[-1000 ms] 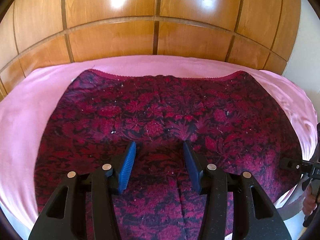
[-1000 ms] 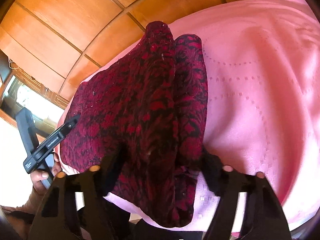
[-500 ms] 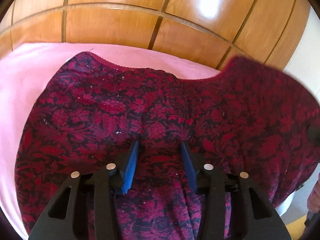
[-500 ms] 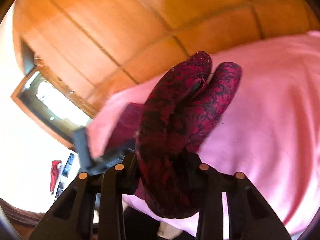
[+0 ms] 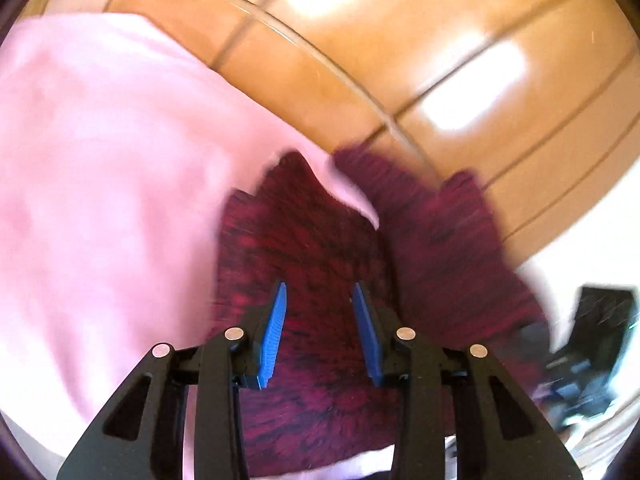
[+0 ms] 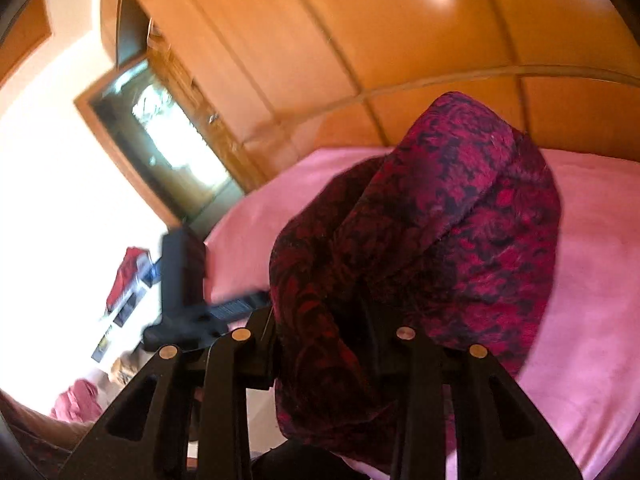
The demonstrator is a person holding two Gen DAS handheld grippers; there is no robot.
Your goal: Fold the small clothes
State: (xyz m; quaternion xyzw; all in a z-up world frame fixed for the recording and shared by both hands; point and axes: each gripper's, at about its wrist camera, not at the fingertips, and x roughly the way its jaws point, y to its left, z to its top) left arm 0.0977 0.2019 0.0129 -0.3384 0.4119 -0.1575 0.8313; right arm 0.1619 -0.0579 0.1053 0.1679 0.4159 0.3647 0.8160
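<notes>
A dark red and black flowered garment (image 5: 312,264) lies bunched on the pink bed cover (image 5: 100,180). In the blurred left wrist view, my left gripper (image 5: 319,286) is at the garment's near edge. Its blue pads (image 5: 276,320) are closing with a ridge of the cloth between them. My right gripper (image 6: 320,312) is shut on a thick bunch of the same garment (image 6: 460,220), which it holds up off the bed; the cloth hides its fingertips. That raised part shows at the right of the left wrist view. The left gripper (image 6: 180,280) appears as a black shape in the right wrist view.
Glossy wooden panelling (image 5: 400,60) rises behind the bed. In the right wrist view the pink cover (image 6: 592,280) stretches to the right, a wood-framed window or mirror (image 6: 160,128) stands at the left, and red items (image 6: 124,276) lie beyond the bed's edge.
The garment lay flat and wide; now it is gathered and partly lifted. My right gripper closed on its bunch and rose. My left gripper narrowed and swung sideways, rolling, with the cloth between its pads.
</notes>
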